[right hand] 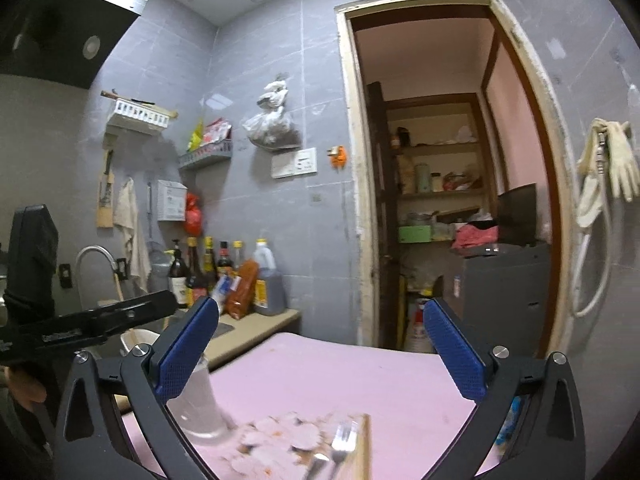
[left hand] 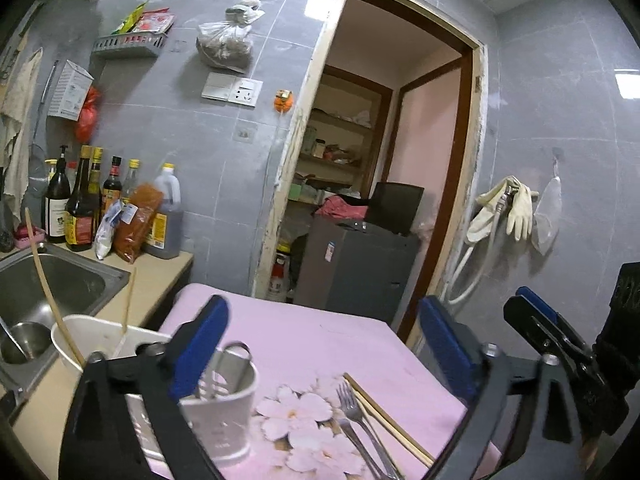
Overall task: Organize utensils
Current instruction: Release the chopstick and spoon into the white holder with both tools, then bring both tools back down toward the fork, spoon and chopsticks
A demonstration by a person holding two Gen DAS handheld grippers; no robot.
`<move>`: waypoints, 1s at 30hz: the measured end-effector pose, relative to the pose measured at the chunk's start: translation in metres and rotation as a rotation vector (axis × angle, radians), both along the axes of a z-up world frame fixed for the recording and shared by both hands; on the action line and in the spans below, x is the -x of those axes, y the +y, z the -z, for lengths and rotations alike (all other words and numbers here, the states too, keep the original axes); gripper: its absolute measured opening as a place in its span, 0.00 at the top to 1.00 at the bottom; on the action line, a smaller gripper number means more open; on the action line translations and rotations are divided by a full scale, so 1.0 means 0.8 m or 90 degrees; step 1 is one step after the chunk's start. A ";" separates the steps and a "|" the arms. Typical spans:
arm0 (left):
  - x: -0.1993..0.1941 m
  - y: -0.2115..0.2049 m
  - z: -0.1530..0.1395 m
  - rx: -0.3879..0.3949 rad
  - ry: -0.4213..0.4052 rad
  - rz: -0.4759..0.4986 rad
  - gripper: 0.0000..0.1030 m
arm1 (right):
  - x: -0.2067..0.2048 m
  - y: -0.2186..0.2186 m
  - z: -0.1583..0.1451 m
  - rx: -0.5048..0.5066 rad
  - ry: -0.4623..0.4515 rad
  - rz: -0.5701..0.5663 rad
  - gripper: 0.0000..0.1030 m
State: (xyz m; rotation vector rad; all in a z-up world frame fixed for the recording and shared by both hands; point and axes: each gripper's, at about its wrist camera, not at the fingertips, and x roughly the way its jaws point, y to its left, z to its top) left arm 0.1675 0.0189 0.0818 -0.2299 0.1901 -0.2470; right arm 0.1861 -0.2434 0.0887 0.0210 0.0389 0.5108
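1. Both claws are held wide apart and empty: the left claw point(left hand: 320, 344) and the right claw point(right hand: 320, 354) hover above the pink surface point(left hand: 320, 332).
2. Two forks point(left hand: 354, 420) and a pair of chopsticks point(left hand: 384, 420) lie side by side on the surface, long axes running away from the cameras.
3. A white utensil holder point(left hand: 224, 412) stands just left of them, already holding metal pieces.
4. The loose utensils are judged nearer the right claw, low and centred between its fingers, so a downward reach along their length is called for.
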 end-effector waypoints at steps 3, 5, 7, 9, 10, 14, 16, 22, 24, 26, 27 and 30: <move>0.009 -0.012 0.011 -0.005 0.003 -0.004 0.03 | 0.007 -0.016 0.007 0.000 0.000 0.023 0.00; 0.012 -0.020 0.018 -0.018 0.013 0.000 0.03 | 0.010 -0.027 0.014 0.006 0.007 0.041 0.00; 0.016 -0.030 0.028 -0.038 0.025 0.004 0.03 | 0.011 -0.036 0.022 0.015 0.012 0.056 0.00; 0.017 -0.042 0.040 -0.060 0.046 0.016 0.03 | 0.009 -0.047 0.030 0.025 0.025 0.069 0.00; 0.016 -0.047 0.048 -0.067 0.060 0.022 0.03 | 0.007 -0.050 0.032 0.026 0.032 0.073 0.00; 0.008 -0.066 0.080 -0.070 0.136 0.076 0.03 | -0.010 -0.067 0.048 0.037 0.085 0.094 0.01; 0.000 -0.077 0.093 -0.076 0.171 0.095 0.03 | -0.019 -0.071 0.055 0.042 0.114 0.094 0.03; -0.025 -0.098 0.118 -0.119 0.250 0.116 0.08 | -0.050 -0.077 0.082 0.055 0.206 0.084 0.35; -0.035 -0.101 0.123 -0.122 0.272 0.127 0.18 | -0.062 -0.076 0.093 0.063 0.244 0.074 0.46; -0.048 -0.103 0.130 -0.128 0.305 0.130 0.26 | -0.071 -0.072 0.103 0.079 0.273 0.067 0.55; -0.053 -0.103 0.135 -0.128 0.324 0.130 0.32 | -0.075 -0.069 0.107 0.087 0.284 0.063 0.56; -0.073 -0.104 0.147 -0.114 0.377 0.147 0.44 | -0.084 -0.060 0.120 0.114 0.323 0.056 0.64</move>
